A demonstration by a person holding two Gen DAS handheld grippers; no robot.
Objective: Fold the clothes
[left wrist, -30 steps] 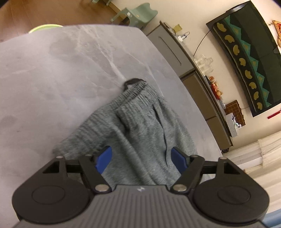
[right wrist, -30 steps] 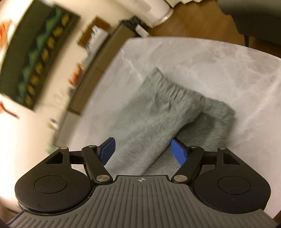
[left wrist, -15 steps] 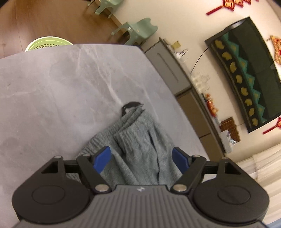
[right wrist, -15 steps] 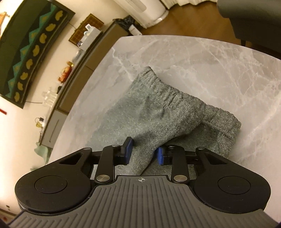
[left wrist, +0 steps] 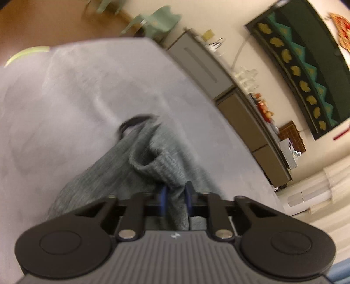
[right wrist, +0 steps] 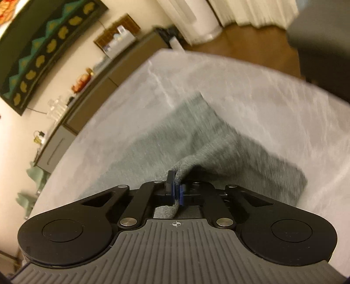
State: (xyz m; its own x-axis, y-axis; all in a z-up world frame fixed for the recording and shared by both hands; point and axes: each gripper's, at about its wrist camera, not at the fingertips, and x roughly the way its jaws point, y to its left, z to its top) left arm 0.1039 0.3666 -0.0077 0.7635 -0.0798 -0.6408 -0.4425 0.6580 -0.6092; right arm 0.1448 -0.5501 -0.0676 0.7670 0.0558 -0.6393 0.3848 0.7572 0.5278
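Observation:
A grey knitted garment point(left wrist: 153, 161) with a black drawstring loop point(left wrist: 133, 122) at its far end lies on a grey marble table point(left wrist: 65, 98). My left gripper point(left wrist: 176, 194) is shut on a raised fold of the garment's near edge. In the right wrist view the same garment point(right wrist: 175, 139) lies on the table point(right wrist: 262, 104), and my right gripper point(right wrist: 176, 190) is shut on a pinched fold of its near edge, lifting it slightly. Both views are motion-blurred.
A long low cabinet point(left wrist: 229, 87) stands along the wall beyond the table, under a dark wall hanging point(left wrist: 306, 59). A green basket point(left wrist: 26, 53) and a pale green chair point(left wrist: 157, 19) stand on the wooden floor past the far table edge. A dark seat point(right wrist: 323, 43) stands at the right.
Both grippers were open a second ago. The right one closed on the garment first, then the left one closed on it; both now lift the fabric's near edge.

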